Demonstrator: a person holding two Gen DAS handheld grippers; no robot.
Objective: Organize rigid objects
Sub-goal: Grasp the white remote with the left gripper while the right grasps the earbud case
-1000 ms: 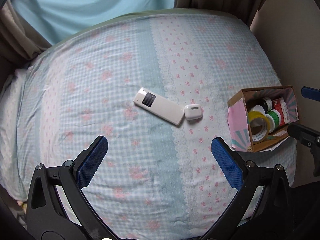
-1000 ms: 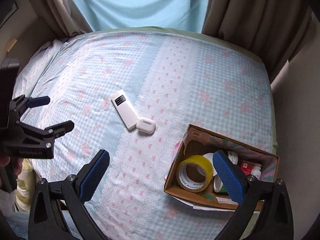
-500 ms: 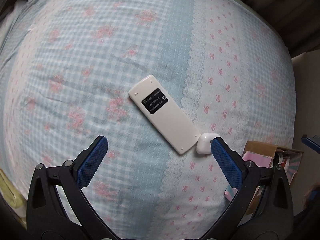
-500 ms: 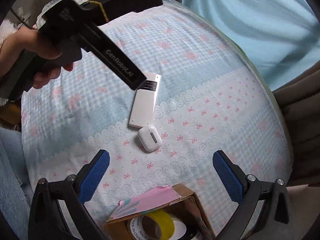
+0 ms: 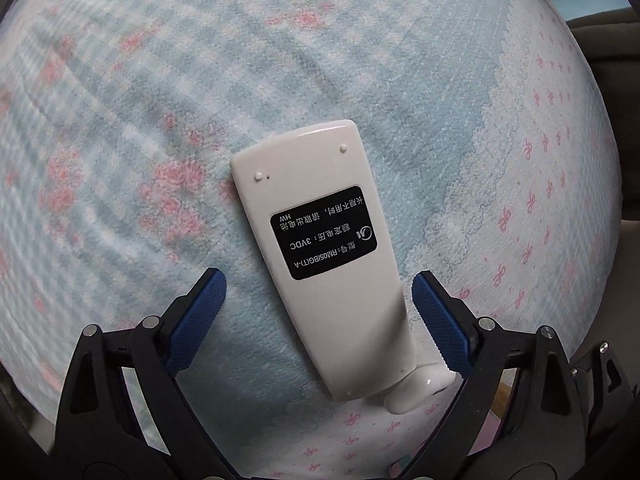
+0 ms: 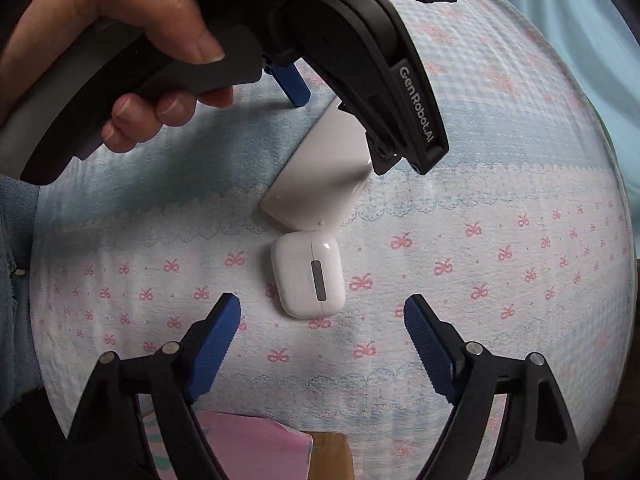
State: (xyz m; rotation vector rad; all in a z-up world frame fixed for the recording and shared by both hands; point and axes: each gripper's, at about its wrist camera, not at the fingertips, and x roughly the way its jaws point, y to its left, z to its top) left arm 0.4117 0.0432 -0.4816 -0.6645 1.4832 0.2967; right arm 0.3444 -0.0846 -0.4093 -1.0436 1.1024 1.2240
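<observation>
Left gripper [image 5: 318, 312]: pointed steeply down over the bed, jaws closing with the white remote [image 5: 320, 256] between the blue pads; neither pad presses on it yet.
Right gripper [image 6: 322, 334]: pointed straight down, jaws closing, the white earbud case [image 6: 308, 276] just ahead of the tips and untouched.
Left hand [image 6: 132, 60]: wrapped around the black handle, thumb along the side.
Remote: lies face-down, black label up, its lower end touching the earbud case.
Bedsheet [image 6: 500, 240]: pale blue check with pink bows and lace bands.
Cardboard box [image 6: 276, 456]: pink flap at the near edge, just beside the right gripper.
Curtain [image 6: 560, 8]: light blue, beyond the bed.
</observation>
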